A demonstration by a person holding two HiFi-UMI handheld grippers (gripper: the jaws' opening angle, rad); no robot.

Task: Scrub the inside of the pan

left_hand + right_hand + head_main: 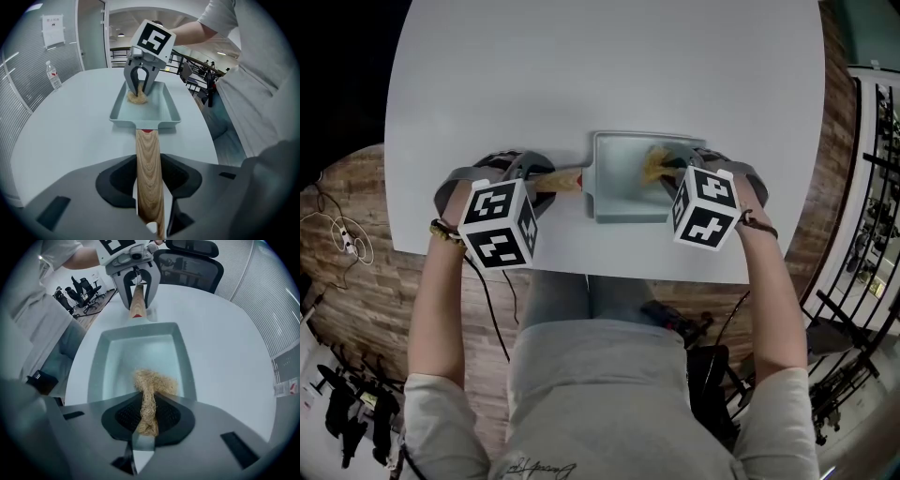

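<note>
Pale teal rectangular pan [619, 192] sits near the white table's [581, 66] front edge, your left gripper [150, 197] clamped on its wooden handle [147, 154]. Your right gripper [149, 416] pinches a thin twist of tan fibre scrubber [155, 381], so hard strokes may yank it loose or skid the pan.

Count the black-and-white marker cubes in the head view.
2. The left cube sits beside the wooden pan handle; the right cube sits above the pale green rectangular pan.
</note>
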